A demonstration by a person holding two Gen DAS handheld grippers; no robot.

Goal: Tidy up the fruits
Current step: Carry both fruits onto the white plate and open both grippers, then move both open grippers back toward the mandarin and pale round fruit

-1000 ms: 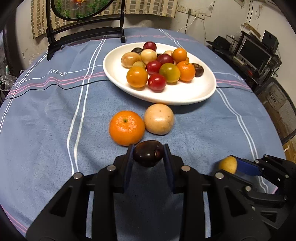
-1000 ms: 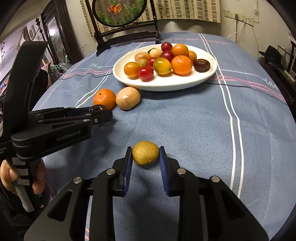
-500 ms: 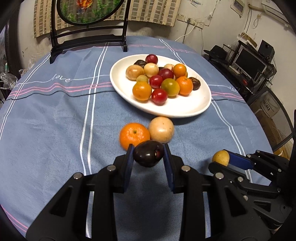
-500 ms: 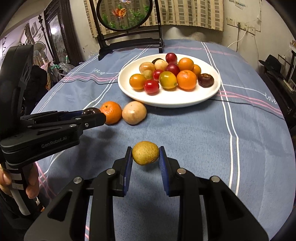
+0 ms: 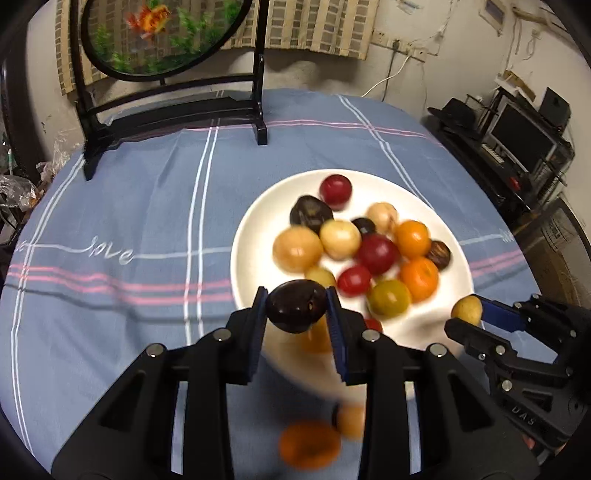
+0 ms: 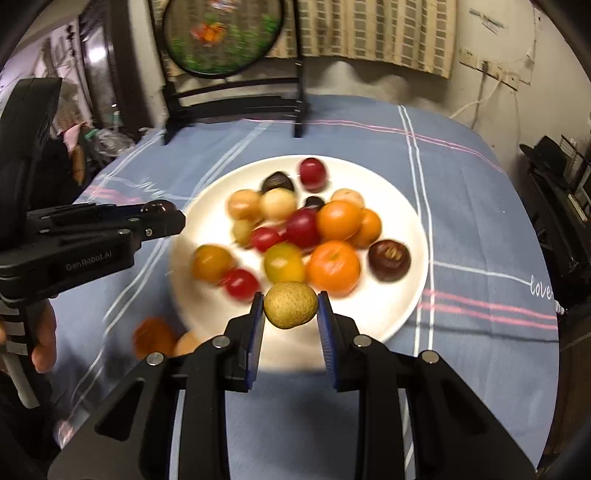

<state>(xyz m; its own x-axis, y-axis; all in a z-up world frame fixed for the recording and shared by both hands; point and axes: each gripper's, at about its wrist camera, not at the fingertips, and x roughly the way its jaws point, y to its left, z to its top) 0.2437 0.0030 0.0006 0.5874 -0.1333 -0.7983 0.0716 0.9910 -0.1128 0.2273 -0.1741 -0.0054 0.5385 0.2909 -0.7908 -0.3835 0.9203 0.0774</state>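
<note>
Now each hand-held gripper is clamped on fruit: left [image 5: 296, 308] on a dark plum [image 5: 295, 305], right [image 6: 290, 308] on a tan fruit [image 6: 290, 305], both over the plate's [image 6: 384, 314] near rim; released here, either could roll onto the bench [image 5: 147, 221].

A home; clothed round table [image 5: 147, 206], goldfish screen [image 5: 162, 33], television [image 5: 524, 136]

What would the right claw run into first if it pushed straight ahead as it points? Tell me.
Probably the white plate, near its front rim; the right claw holds a tan fruit over it. Depth is uncertain.
</note>
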